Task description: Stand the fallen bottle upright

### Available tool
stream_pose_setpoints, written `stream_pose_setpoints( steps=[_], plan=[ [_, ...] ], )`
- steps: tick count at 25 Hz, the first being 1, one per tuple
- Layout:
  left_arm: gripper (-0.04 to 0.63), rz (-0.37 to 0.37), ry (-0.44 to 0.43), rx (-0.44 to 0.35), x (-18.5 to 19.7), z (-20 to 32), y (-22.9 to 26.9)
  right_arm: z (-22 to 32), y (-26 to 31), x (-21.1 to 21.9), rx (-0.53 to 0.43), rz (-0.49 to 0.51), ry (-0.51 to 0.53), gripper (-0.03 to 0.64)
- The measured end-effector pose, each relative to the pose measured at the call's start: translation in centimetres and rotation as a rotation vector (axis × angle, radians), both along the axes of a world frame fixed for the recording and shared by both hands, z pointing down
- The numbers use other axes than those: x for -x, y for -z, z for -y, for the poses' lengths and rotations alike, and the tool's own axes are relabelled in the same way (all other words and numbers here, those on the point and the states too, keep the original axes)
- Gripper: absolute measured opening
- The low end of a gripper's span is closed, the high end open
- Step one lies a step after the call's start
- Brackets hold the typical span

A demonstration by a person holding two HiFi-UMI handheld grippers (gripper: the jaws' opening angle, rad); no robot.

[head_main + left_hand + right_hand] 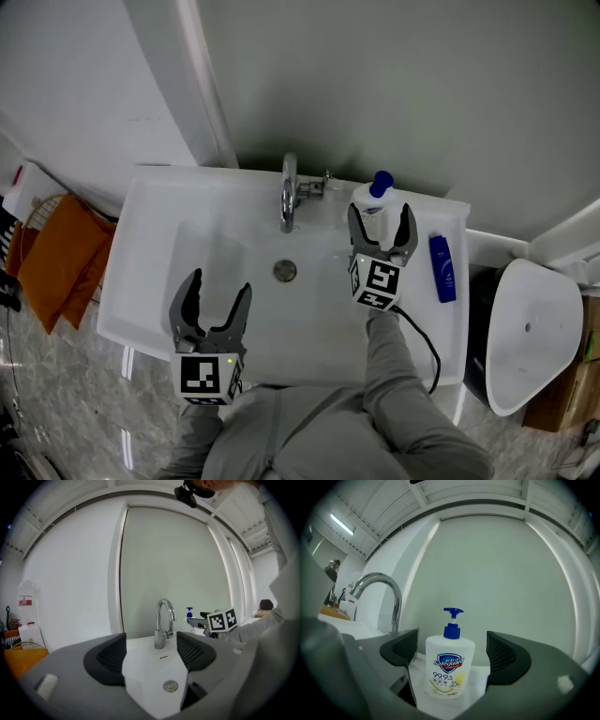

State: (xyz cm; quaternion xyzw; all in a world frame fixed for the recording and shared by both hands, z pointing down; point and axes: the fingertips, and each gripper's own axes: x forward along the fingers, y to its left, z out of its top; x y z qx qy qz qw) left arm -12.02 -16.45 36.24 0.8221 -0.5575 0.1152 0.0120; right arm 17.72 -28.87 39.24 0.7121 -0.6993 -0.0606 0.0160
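Note:
A white pump bottle [373,201] with a blue head stands upright on the sink's back right ledge; it also fills the middle of the right gripper view [449,667]. My right gripper [382,221] is open around it, one pad [500,652] on each side with a small gap, not touching. A dark blue bottle [442,269] lies flat on the sink's right rim, beside that gripper. My left gripper [220,291] hangs open and empty over the front left of the basin [202,253], pointing at the faucet [163,625].
The chrome faucet [289,192] stands at the back middle and the drain [285,271] lies below it. An orange cloth [61,258] hangs on a rack to the left. A white fixture [530,328] and a cardboard box [572,384] stand to the right.

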Motion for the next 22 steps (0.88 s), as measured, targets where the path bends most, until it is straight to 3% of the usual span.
stream_pose_setpoints(
  steps=[6, 11, 22],
  plan=[
    [0.373, -0.031, -0.042, -0.018, -0.7, -1.1, 0.2, -3.9, 1.0, -0.4, 0.003, -0.016, 0.007, 0.436],
    [0.373, -0.036, -0.112, -0.019, -2.2, -1.8, 0.1, -7.7, 0.8, -1.1, 0.019, 0.052, -0.009, 0.435],
    [0.373, -0.097, -0.306, 0.025, -7.3, -2.5, -1.7, -16.0, -0.7, -4.6, 0.091, 0.039, -0.145, 0.434]
  ],
)
